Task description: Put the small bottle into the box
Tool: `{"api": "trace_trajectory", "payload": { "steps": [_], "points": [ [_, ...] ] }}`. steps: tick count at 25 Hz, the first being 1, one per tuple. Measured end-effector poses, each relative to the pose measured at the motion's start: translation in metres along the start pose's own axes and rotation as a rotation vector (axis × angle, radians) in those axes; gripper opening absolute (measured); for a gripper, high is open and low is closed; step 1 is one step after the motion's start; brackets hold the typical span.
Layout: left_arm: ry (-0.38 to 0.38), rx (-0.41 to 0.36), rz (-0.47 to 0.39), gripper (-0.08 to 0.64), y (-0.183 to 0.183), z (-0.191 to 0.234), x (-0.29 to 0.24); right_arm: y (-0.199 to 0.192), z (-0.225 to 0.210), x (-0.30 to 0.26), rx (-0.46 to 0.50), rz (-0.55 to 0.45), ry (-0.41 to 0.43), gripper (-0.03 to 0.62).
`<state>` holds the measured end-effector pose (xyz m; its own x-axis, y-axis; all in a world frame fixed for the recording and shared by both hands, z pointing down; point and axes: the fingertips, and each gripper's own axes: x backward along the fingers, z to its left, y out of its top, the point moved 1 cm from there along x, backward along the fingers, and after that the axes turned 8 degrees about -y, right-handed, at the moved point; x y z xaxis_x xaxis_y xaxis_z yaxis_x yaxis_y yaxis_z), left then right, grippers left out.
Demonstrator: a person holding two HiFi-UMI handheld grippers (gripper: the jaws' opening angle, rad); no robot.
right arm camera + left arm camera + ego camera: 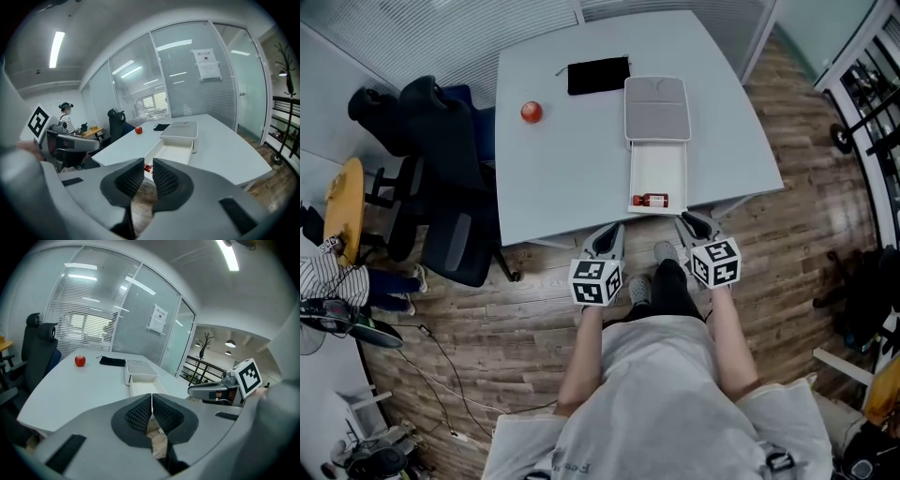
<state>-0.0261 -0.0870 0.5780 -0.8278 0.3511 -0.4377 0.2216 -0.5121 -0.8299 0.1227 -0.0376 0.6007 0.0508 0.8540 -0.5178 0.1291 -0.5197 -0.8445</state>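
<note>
The small bottle [652,200], red with a white cap, lies on its side at the near end of the open white box [657,159], whose grey lid [656,108] rests at its far end. Both grippers hang below the table's near edge, apart from the box. My left gripper [612,232] is shut with nothing in it; its pads meet in the left gripper view [152,401]. My right gripper [692,225] has its jaws nearly together with a narrow gap and nothing between them [148,178]; through that gap the bottle [147,168] shows in the box [176,152].
A red apple [532,112] and a black pouch [598,75] lie on the far part of the white table [562,178]. Dark office chairs [441,159] stand at the table's left. A person sits at a far desk [68,123]. Wooden floor lies below me.
</note>
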Motion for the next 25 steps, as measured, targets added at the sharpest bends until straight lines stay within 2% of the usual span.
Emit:
{"api": "trace_trajectory", "payload": {
  "steps": [4,9,17,25],
  "points": [
    [-0.011,-0.012,-0.005,0.029,0.004,0.000,-0.003,0.005,-0.010,0.003,-0.024,-0.039,-0.063,0.018],
    [-0.022,-0.024,-0.006,0.031,0.009,0.000,-0.007,0.007,-0.017,0.005,-0.026,-0.040,-0.089,0.017],
    [-0.040,-0.038,-0.007,0.029,0.015,-0.003,-0.014,0.009,-0.017,0.007,-0.022,-0.039,-0.083,0.017],
    [-0.055,-0.028,0.009,0.029,0.015,-0.004,-0.020,0.006,-0.023,0.013,-0.065,-0.041,-0.094,0.017]
  ]
}}
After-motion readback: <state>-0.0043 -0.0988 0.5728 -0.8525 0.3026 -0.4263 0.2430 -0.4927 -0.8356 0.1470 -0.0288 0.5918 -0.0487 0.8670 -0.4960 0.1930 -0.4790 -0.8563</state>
